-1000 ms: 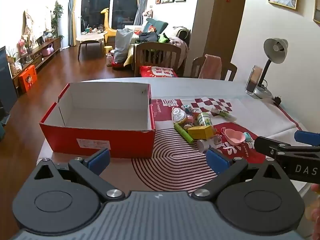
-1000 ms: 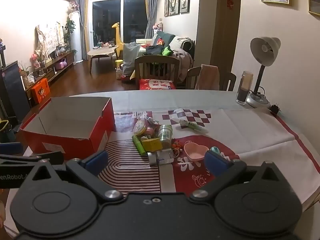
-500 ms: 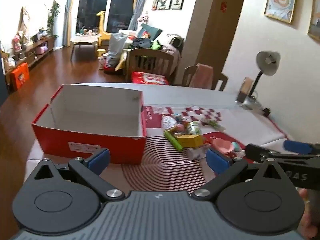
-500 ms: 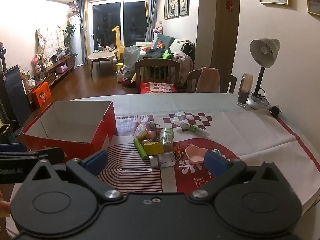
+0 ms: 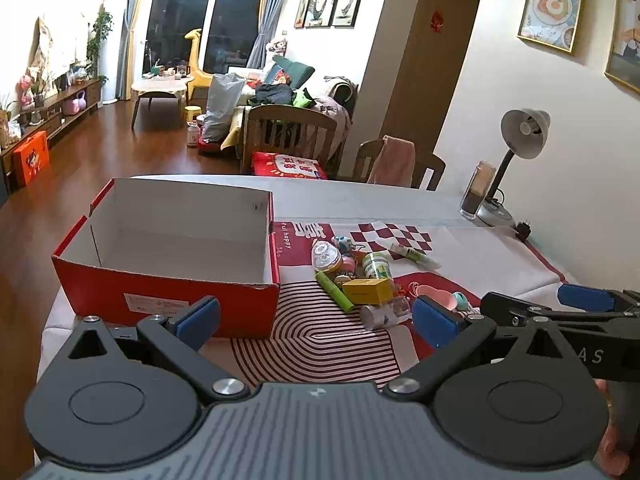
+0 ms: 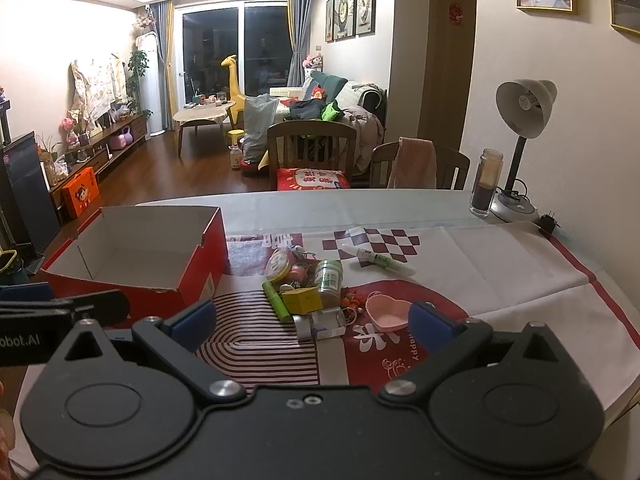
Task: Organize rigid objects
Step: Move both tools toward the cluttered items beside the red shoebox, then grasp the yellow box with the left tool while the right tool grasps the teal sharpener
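Both grippers have drawn back (jaws apart) from the red box (image 5: 168, 304).

Both wrist views look forward over the surface (image 5: 360, 196) from its near edge, side by side, sharing the red box (image 5: 168, 300) (image 6: 192, 276) and clutter

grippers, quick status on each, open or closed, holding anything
Left gripper: open, holding nothing, above the table edge near the red box.
Right gripper: open, holding nothing, facing the pile of small items.
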Available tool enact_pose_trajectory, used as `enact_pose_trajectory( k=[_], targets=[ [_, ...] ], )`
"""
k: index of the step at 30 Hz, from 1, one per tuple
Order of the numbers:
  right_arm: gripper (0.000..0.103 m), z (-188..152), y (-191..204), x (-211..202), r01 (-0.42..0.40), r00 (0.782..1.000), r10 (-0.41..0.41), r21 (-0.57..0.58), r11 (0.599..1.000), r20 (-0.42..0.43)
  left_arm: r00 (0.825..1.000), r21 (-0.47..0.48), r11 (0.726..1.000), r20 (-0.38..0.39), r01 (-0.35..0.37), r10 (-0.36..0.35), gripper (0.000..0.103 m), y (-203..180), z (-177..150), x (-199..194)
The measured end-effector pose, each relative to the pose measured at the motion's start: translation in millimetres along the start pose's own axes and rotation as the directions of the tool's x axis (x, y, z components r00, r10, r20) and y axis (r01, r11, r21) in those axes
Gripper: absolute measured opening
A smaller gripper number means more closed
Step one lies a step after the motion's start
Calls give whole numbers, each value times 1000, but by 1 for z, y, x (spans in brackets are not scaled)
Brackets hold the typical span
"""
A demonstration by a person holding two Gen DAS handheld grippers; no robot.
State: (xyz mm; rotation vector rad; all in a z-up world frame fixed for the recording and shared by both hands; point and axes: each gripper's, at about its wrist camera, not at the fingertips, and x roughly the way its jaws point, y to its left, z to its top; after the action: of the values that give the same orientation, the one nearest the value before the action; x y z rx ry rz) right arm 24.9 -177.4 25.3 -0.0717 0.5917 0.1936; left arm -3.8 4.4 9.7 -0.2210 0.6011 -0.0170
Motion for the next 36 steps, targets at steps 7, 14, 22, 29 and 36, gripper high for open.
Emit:
enact_pose_trajectory(
  k=[7,14,22,29,36],
  targets=[
    [102,-1,-12,3,0,1000,0,9,1000,-2,999,-7,1000,-32,-1,1,103,-6,0,8],
    [102,-1,-35,13,-16,1000,15,31,999,6,999,-22,1000,-33,-21,20,103,-18,4,22],
    [102,5,-56,26,-80,996,80,12,997,32,999,-11,1000,-47,-26,25,103,-40,11,46],
    [101,8,-88,54,-134,991,133,15,991,8,997,23,999,-71,-36,37,103,-61,18,77],
    [96,-2,-137,106,-96,994,96,-9,995,-47,992,48,998,-111,-51,56,103,-83,24,125]
  ],
)
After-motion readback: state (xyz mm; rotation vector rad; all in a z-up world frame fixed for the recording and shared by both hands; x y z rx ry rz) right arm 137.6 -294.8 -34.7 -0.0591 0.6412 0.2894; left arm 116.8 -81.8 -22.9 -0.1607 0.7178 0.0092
